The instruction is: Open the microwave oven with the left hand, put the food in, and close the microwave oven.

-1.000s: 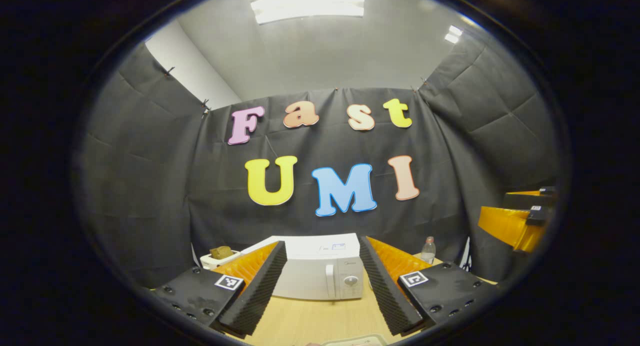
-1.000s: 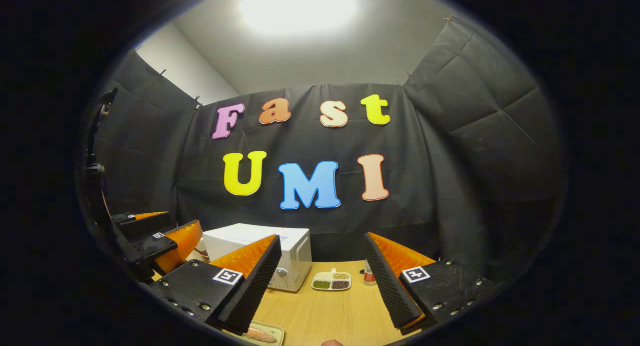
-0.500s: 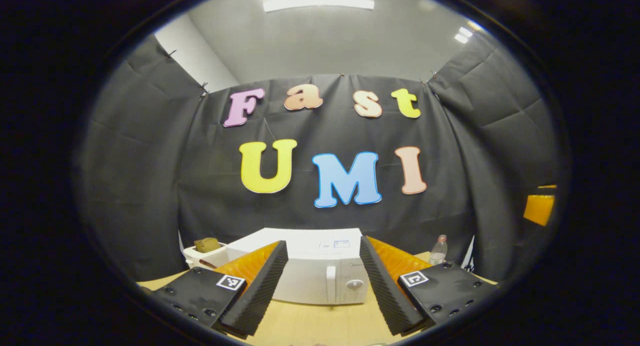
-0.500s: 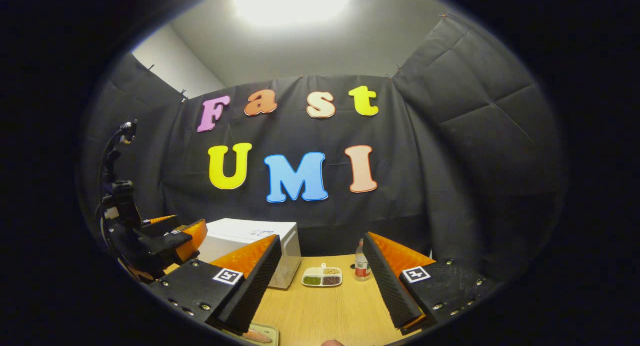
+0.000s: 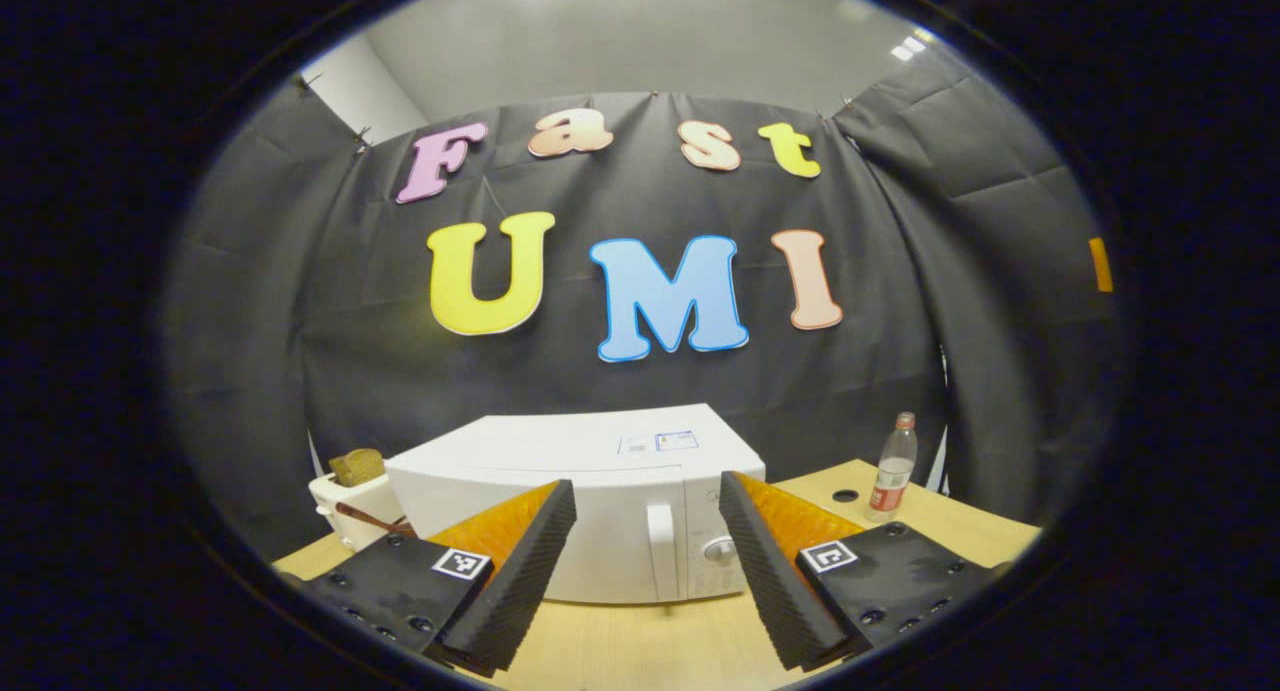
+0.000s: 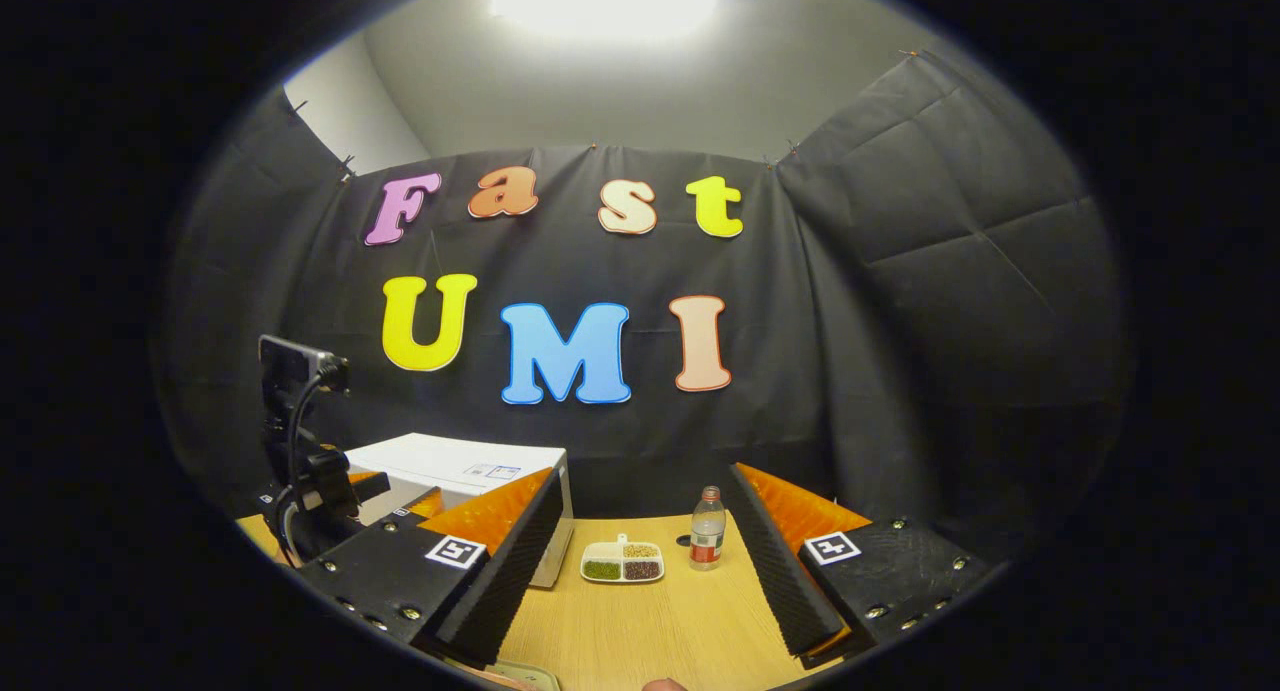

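Left gripper view, left to right: a white toaster-like box (image 5: 345, 491) with a brown slice (image 5: 357, 465) standing in it sits just beside the microwave oven (image 5: 580, 501), which now looms much larger than a second ago and fills the gap between the fingers of the left gripper (image 5: 648, 581). That gripper is spread wide and holds nothing. The door handle (image 5: 659, 551) sits almost centred between the fingers with the dial (image 5: 720, 548) just right of it; the door is shut. A plastic bottle (image 5: 892, 466) with a red label stands well apart on the right of the wooden table (image 5: 640, 651). Judgement: the left hand has been closing in on the handle — the opening step is in approach, not yet in contact. Right gripper view: the left gripper's camera mount (image 6: 300, 441) has moved ahead toward the oven, while the right gripper (image 6: 640, 581) hangs back over the table, fingers wide and empty. A divided dish (image 6: 622, 563) of green and dark grains lies beside the bottle. A tray edge (image 6: 520, 677) at the bottom may carry the food; I cannot tell. Writing: a small sticker on the oven top and a mark above the dial — both too small to make out.
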Motion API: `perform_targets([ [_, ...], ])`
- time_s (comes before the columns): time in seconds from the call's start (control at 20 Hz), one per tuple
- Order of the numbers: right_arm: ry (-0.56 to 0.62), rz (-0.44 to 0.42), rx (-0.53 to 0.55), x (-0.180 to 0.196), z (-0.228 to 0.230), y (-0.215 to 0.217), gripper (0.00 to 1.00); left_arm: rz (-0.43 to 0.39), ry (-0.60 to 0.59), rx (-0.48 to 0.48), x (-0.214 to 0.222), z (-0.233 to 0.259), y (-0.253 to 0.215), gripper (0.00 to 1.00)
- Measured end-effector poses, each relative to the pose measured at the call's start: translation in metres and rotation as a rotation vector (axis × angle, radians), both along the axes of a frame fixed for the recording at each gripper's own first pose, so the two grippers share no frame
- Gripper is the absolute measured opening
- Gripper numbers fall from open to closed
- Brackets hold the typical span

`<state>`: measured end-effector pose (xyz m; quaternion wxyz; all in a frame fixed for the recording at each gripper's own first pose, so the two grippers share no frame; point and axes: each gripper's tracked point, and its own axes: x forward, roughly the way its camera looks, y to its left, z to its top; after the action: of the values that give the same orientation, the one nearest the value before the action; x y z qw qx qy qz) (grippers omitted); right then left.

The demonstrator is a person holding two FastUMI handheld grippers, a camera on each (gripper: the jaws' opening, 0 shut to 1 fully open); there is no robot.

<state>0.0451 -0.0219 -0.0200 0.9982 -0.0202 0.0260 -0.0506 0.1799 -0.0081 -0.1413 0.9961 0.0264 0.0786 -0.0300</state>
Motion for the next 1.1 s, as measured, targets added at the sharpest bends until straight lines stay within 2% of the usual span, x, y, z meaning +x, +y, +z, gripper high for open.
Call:
perform_targets([
  [0.15, 0.004, -0.036, -0.027, 0.005, -0.002, 0.000, 1.00, -0.031, 0.031, -0.017, 0.020, -0.028, -0.006, 1.00],
  [0.2, 0.013, -0.048, -0.034, 0.005, -0.003, 0.000, 1.00, -0.038, 0.048, -0.022, 0.026, -0.037, -0.007, 0.94],
  [0.4, 0.040, -0.101, -0.054, 0.004, -0.010, -0.005, 1.00, -0.068, 0.123, -0.033, 0.050, -0.079, -0.015, 0.97],
  [0.55, 0.068, -0.129, -0.047, 0.001, -0.018, -0.006, 1.00, -0.072, 0.178, -0.036, 0.064, -0.108, -0.017, 0.94],
  [0.65, 0.075, -0.147, -0.051, 0.000, -0.020, -0.009, 1.00, -0.071, 0.197, -0.031, 0.071, -0.119, -0.018, 0.92],
  [0.75, 0.083, -0.157, -0.063, -0.001, -0.022, -0.010, 1.00, -0.080, 0.205, -0.031, 0.074, -0.126, -0.020, 0.84],
  [0.85, 0.089, -0.159, -0.067, -0.003, -0.024, -0.010, 1.00, -0.075, 0.201, -0.022, 0.079, -0.127, -0.020, 0.83],
  [0.95, 0.093, -0.157, -0.072, -0.004, -0.025, -0.010, 1.00, -0.062, 0.202, -0.012, 0.084, -0.132, -0.019, 0.74],
  [1.0, 0.093, -0.154, -0.074, -0.004, -0.024, -0.010, 1.00, -0.053, 0.205, -0.010, 0.085, -0.133, -0.018, 0.61],
  [1.1, 0.091, -0.148, -0.079, -0.005, -0.022, -0.011, 1.00, -0.043, 0.220, -0.005, 0.083, -0.138, -0.017, 0.51],
])
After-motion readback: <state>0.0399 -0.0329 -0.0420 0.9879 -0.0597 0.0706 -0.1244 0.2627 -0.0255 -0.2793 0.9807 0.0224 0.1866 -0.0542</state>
